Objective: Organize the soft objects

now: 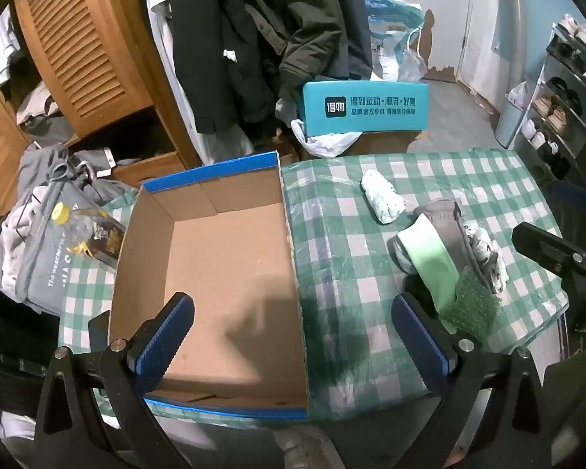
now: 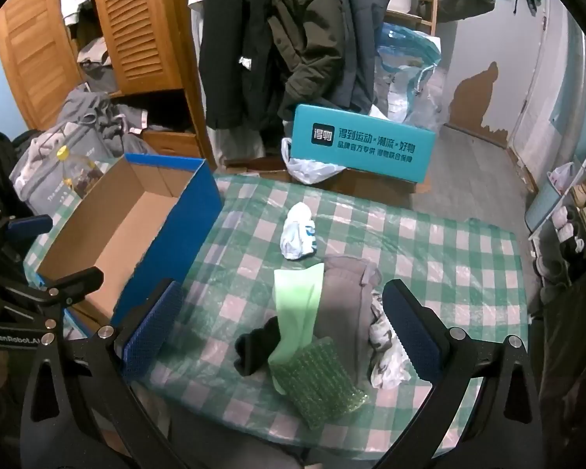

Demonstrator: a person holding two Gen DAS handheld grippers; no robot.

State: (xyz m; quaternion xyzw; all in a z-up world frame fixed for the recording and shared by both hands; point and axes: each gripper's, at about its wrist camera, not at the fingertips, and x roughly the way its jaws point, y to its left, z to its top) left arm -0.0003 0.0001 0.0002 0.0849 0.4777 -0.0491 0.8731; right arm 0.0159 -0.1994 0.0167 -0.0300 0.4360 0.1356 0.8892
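Note:
An empty cardboard box [image 1: 222,258] with blue outer walls [image 2: 183,211] sits on the left of the checked table. My left gripper [image 1: 293,332] hangs open above its near right corner, holding nothing. A pile of soft things lies to the right: a light green cloth [image 2: 297,305], a grey cloth [image 2: 343,297], a black sock [image 2: 254,348], a green scouring pad [image 2: 320,379] and a patterned white cloth [image 2: 386,355]. A rolled white sock [image 2: 299,230] lies apart, further back. My right gripper [image 2: 285,332] is open above the pile, touching none of it.
Green-checked tablecloth [image 2: 429,242] under plastic. A plastic bottle [image 1: 86,230] with a yellow cap and grey clothes lie left of the box. Behind the table stand a teal carton [image 2: 363,144], hanging coats, a wooden wardrobe and, at right, a shoe rack [image 1: 558,109].

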